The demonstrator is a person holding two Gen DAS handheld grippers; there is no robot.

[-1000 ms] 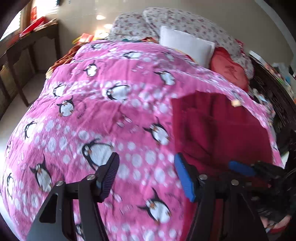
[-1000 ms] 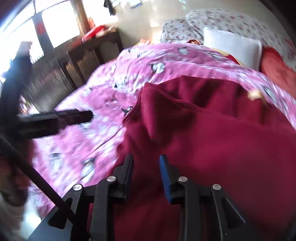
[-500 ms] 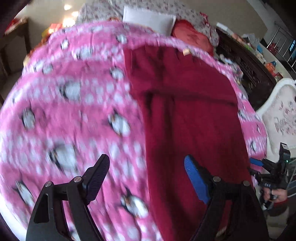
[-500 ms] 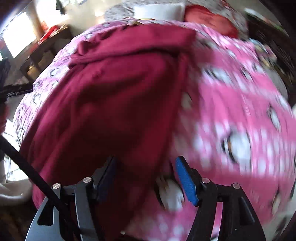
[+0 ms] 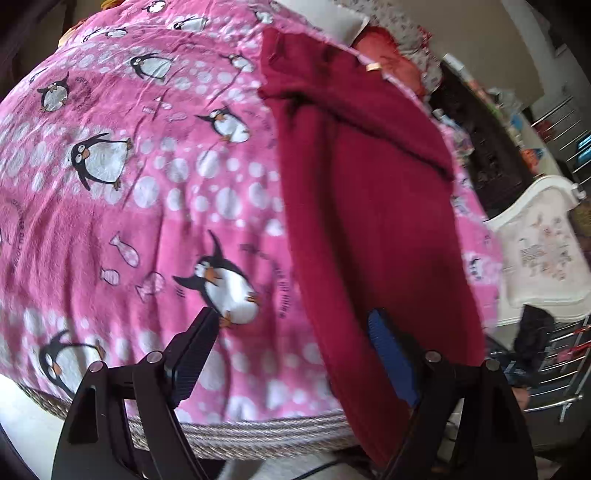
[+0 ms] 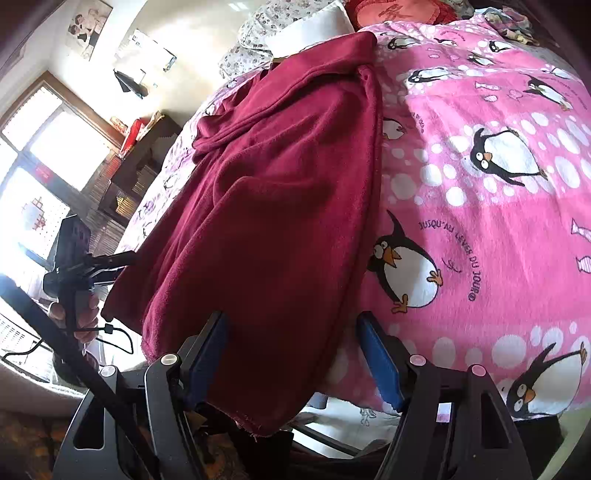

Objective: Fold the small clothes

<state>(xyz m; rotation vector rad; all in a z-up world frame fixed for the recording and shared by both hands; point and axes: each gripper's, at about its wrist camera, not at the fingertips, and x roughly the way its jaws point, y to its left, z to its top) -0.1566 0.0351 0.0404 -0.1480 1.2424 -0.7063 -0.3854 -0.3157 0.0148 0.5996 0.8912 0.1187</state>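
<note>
Looking down the left wrist view, the left gripper (image 5: 291,354) stands wide, its jaws having just been opening, nothing pressed between the pads; the dark red garment (image 5: 373,206) lies lengthwise on the pink penguin blanket (image 5: 147,192), its near end hanging over the bed's edge. A white pillow (image 5: 340,22) and red cushion (image 5: 391,51) sit beyond it. In the right wrist view, the right gripper (image 6: 291,354) is likewise spread, jaws just opened, with the garment's hanging hem between but not clamped. A hand (image 6: 79,314) holds the other device at left.
</note>
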